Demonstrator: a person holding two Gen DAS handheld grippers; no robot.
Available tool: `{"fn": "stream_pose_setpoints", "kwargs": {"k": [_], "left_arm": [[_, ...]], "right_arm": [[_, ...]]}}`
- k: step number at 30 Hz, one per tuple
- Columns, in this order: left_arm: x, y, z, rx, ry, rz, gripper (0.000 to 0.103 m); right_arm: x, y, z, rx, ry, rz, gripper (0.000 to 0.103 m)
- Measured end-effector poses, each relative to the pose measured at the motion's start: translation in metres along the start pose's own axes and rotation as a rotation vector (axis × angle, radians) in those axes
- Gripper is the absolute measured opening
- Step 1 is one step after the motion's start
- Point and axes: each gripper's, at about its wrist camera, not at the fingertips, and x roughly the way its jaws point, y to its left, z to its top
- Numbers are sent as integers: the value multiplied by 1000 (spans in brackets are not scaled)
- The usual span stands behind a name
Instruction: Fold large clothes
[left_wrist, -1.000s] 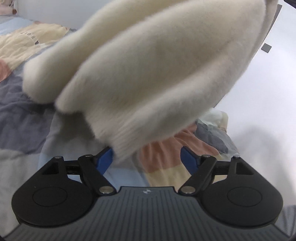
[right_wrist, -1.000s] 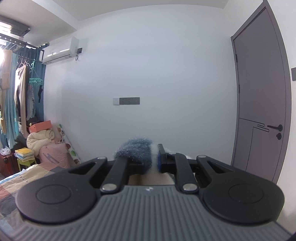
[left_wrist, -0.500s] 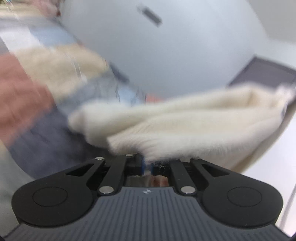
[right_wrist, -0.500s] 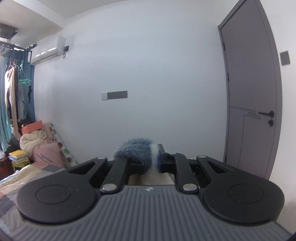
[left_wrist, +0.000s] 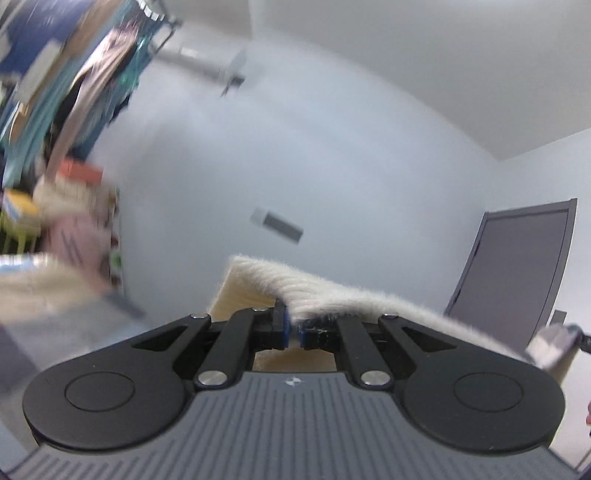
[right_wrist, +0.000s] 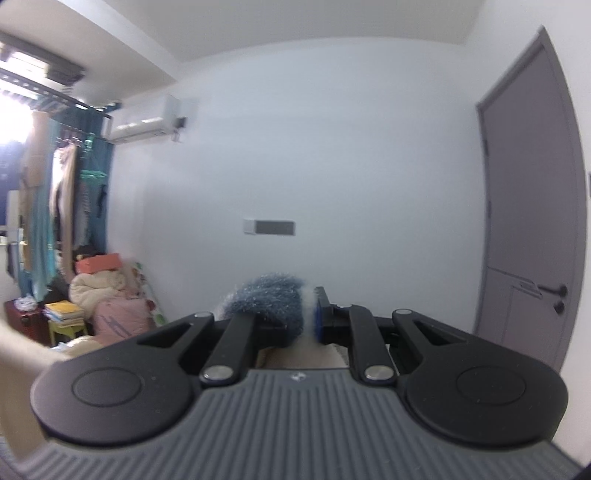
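Garment: the cream fuzzy sweater (left_wrist: 332, 291), a second ago drooping over the bed, was lifted level and stretched rightward, ready for a fold.
Left gripper (left_wrist: 292, 329): jaws, wide before, were clamped narrowly on its cream edge.
Right gripper (right_wrist: 309, 317): jaws narrow, pinching its blue fuzzy trim (right_wrist: 269, 302).
Containers: none visible.
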Motion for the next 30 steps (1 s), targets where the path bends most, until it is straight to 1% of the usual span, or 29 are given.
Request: {"fn": "stream_pose_setpoints", "kwargs": {"k": [3, 4, 5, 7, 9, 10, 13, 15, 16, 18, 20, 22, 24, 26, 28, 30], "left_arm": [[-15, -15, 35, 55, -38, 16, 6], [-32, -22, 47, 65, -40, 21, 6], [-34, -23, 51, 74, -34, 28, 6], [-41, -25, 54, 84, -15, 51, 6], [-39, -14, 40, 65, 17, 74, 6], [-35, 1, 30, 53, 41, 85, 6], [9, 50, -32, 31, 151, 142, 6], [24, 72, -70, 14, 206, 172, 6], [30, 85, -92, -2, 231, 191, 6], [47, 107, -126, -56, 276, 223, 6], [67, 127, -159, -84, 328, 269, 6], [89, 145, -193, -103, 367, 300, 6], [111, 163, -229, -155, 411, 332, 6], [135, 183, -261, -173, 450, 368, 6], [158, 201, -283, -175, 485, 405, 7], [171, 213, -304, -187, 523, 439, 7]], "right_arm": [[-16, 9, 19, -5, -39, 34, 15], [-20, 10, 24, -5, -49, 48, 15], [-23, 11, 27, -6, -52, 56, 15], [-25, 15, 29, -7, -38, 84, 15], [-21, 19, 19, -12, 0, 107, 15], [-16, 21, 10, -18, 28, 117, 15], [5, 28, -31, -32, 134, 141, 15], [18, 33, -66, -35, 202, 152, 15], [24, 35, -83, -28, 226, 154, 15], [38, 35, -117, 9, 274, 158, 15], [58, 34, -152, 57, 325, 160, 15], [77, 37, -183, 79, 363, 161, 15], [96, 42, -209, 95, 395, 165, 15], [113, 49, -234, 98, 423, 174, 15], [128, 56, -256, 97, 447, 184, 15], [142, 64, -280, 91, 465, 195, 15]]}}
